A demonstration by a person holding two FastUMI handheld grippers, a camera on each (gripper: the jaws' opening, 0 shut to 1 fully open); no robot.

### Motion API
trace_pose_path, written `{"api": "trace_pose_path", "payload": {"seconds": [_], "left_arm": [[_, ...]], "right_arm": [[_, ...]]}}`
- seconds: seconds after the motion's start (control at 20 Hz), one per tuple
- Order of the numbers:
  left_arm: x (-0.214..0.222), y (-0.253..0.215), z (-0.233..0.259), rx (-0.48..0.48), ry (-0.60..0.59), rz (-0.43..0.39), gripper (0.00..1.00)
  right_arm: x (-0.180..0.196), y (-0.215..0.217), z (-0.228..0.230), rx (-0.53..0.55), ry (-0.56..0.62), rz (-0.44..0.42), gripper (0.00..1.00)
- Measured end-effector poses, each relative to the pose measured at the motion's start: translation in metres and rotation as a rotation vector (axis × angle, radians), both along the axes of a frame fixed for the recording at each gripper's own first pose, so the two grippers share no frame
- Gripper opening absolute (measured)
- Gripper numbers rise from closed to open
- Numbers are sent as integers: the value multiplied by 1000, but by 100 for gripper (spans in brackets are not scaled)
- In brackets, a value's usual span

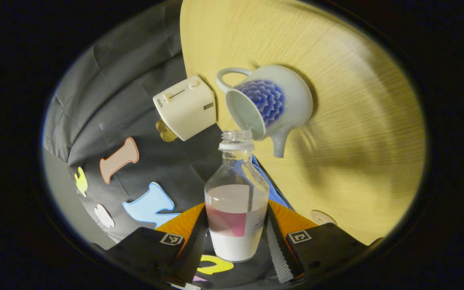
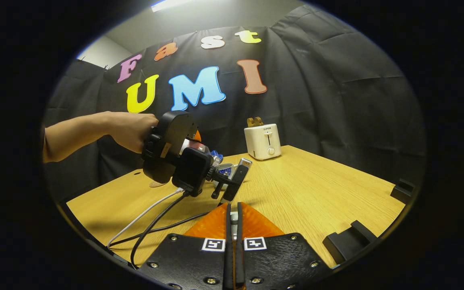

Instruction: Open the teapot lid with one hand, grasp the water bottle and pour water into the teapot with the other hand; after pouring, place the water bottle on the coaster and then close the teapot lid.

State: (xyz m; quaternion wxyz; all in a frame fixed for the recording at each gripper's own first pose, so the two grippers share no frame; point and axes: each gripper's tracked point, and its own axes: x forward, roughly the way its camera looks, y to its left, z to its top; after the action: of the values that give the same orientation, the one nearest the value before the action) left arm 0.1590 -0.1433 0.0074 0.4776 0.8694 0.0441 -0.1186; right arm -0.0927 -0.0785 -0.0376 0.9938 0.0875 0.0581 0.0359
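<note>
Both left jaws pinch the bottle [image 1: 237,205], clear ribbed plastic, half full, cap off, tipped so its mouth sits right at the teapot [image 1: 270,102] rim. Right gripper [image 2: 233,225] is pressed together, though I can't tell if a lid is in there. Teapot's glossy white ceramic with a blue scale pattern, lid off, toaster [image 1: 185,108] just beside it. My guess: the mouth only just overlaps the rim, so water could splash onto the wood table [image 1: 357,133]. Coaster [image 1: 323,217] sits well apart from the teapot.

I see the clear, uncapped water bottle [image 1: 236,201], partly full, tipped mouth-first at the open rim of the lidless white teapot [image 1: 270,102] with blue petals.
</note>
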Motion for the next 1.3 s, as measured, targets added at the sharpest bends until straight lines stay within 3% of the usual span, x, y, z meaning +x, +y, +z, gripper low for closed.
{"api": "trace_pose_path", "payload": {"seconds": [0.5, 0.9, 1.1, 1.25, 1.3], "left_arm": [[0, -7, 5, 42, -20, -19, 85], [1, -8, 2, 9, -10, -32, 85], [0, -8, -6, -61, 7, -44, 72], [1, -3, -12, -93, 10, -41, 85], [1, -2, -12, -110, 13, -40, 85]], "right_arm": [[1, -1, -1, -4, 5, 0, 3], [2, 1, 0, -9, 10, 6, 3], [2, 1, 3, -1, 2, 3, 3], [2, 2, 4, -9, -3, 0, 3], [1, 3, 6, -8, -6, 3, 3]]}}
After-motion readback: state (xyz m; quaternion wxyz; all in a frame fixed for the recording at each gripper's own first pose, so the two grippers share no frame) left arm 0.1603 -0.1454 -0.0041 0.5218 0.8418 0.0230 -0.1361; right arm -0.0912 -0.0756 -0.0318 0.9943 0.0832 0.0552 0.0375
